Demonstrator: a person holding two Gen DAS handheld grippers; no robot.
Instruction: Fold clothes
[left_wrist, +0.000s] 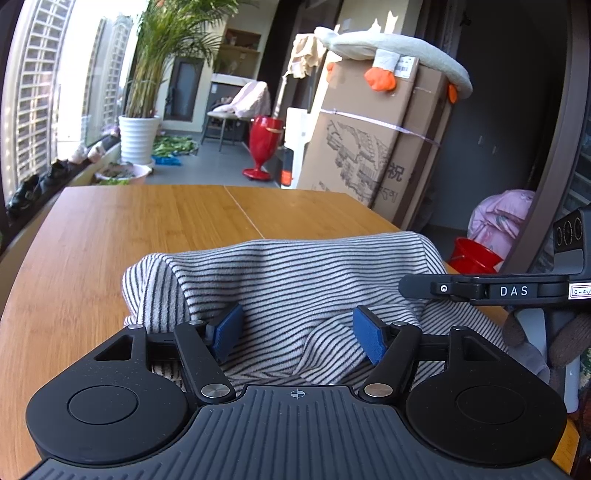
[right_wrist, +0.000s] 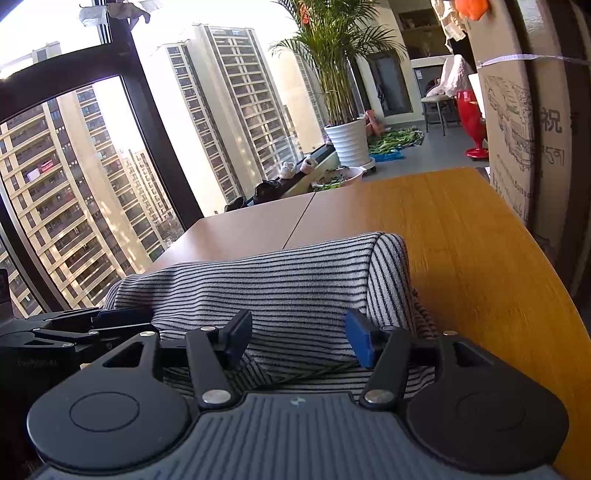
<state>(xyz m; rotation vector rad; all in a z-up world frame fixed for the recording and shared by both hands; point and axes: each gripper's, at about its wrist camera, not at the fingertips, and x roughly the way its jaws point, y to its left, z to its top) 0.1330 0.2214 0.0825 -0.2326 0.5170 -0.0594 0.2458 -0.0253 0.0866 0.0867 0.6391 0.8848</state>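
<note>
So my left gripper (left_wrist: 297, 334) and right gripper (right_wrist: 297, 339) both sit spread wide over the bunched grey-and-black striped knit garment (left_wrist: 295, 280) on the bamboo-coloured wooden table (left_wrist: 147, 229), pinching nothing.

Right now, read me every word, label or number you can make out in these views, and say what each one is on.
"DAS": white letters on the right tool, seen from the left wrist view.
"祝": printed on the cardboard box beside the drawing.
Barcode sticker on the box top: too small to read.
Small white tag next to "DAS": too blurred.
Faint embossed lettering on the left tool: unreadable.
</note>
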